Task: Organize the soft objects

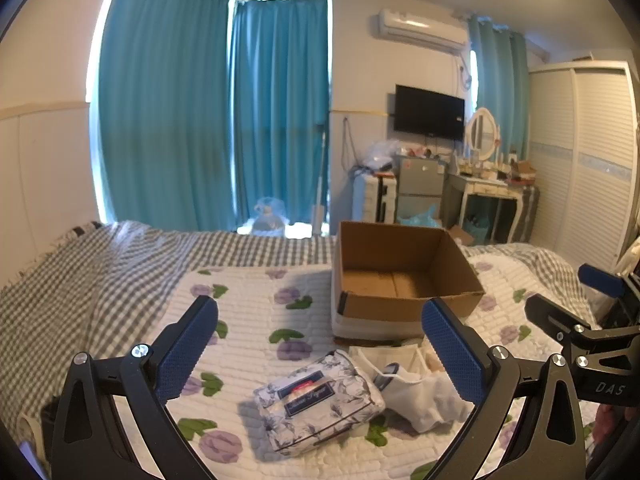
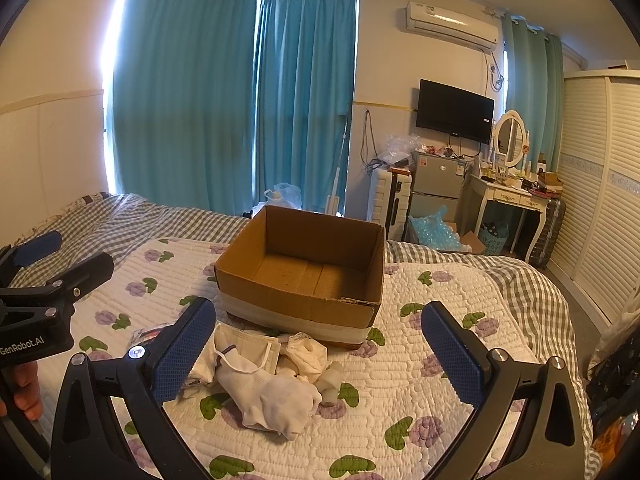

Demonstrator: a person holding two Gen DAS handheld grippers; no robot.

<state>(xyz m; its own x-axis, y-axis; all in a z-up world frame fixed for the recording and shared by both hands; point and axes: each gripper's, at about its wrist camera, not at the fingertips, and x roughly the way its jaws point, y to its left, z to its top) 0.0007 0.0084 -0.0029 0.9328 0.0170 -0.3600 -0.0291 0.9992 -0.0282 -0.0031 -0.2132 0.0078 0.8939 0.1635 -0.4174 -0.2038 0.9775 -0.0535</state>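
Observation:
An empty cardboard box (image 1: 404,276) (image 2: 304,276) stands open on the flowered quilt. In front of it lies a heap of soft things: a floral tissue pack (image 1: 318,408), a white sock or glove (image 2: 272,398) (image 1: 424,396), a face mask in its wrapper (image 2: 256,350), cream lace cloth (image 2: 306,354) and a small white roll (image 2: 332,384). My left gripper (image 1: 320,344) is open and empty above the tissue pack. My right gripper (image 2: 320,344) is open and empty above the white sock. The tissue pack is mostly hidden behind my right gripper's left finger.
The flowered quilt (image 2: 400,368) lies on a grey checked bedspread (image 1: 80,280). Teal curtains (image 1: 180,100), a wall TV (image 1: 430,112), a small fridge (image 2: 438,184), a dressing table (image 2: 512,196) and a louvred wardrobe (image 2: 600,180) stand beyond the bed.

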